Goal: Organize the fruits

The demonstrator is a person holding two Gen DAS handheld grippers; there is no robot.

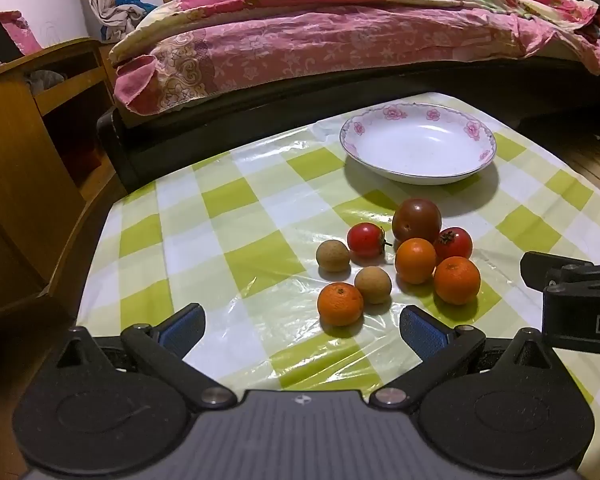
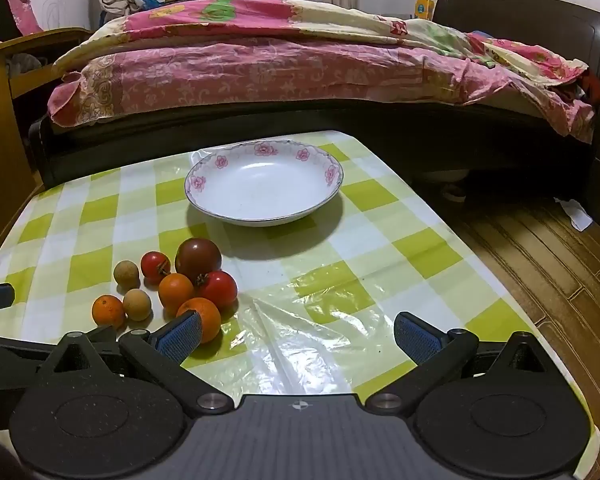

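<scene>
A: Left wrist view: the left hand-held gripper (image 1: 302,322) hangs over the near part of the bench (image 1: 220,220), jaws spread wide, nothing between them. Just ahead lies a cluster of fruit: the nearest orange (image 1: 340,304), two tan round fruits (image 1: 373,285), two more oranges (image 1: 416,260), two small red tomatoes (image 1: 365,241) and a large dark tomato (image 1: 417,221). Beyond them a flowered plate (image 1: 476,130) sits empty.

B: Why so bunched?

A: Likely so either gripper can reach them; the plate looks like the destination, well apart from the pile.

B: And orientation?

A: The fruits are near-round, so no real long axis. The left tomato's stem points right, toward the dark one.

B: Right wrist view?

A: The right hand-held gripper (image 2: 298,334) is also wide open and empty, aimed at bare checked cloth. The fruit sits to its left; one orange (image 2: 204,316) is partly hidden behind the left fingertip (image 2: 180,336). The plate (image 2: 332,172) lies straight ahead, a bed (image 2: 300,68) behind.
</scene>
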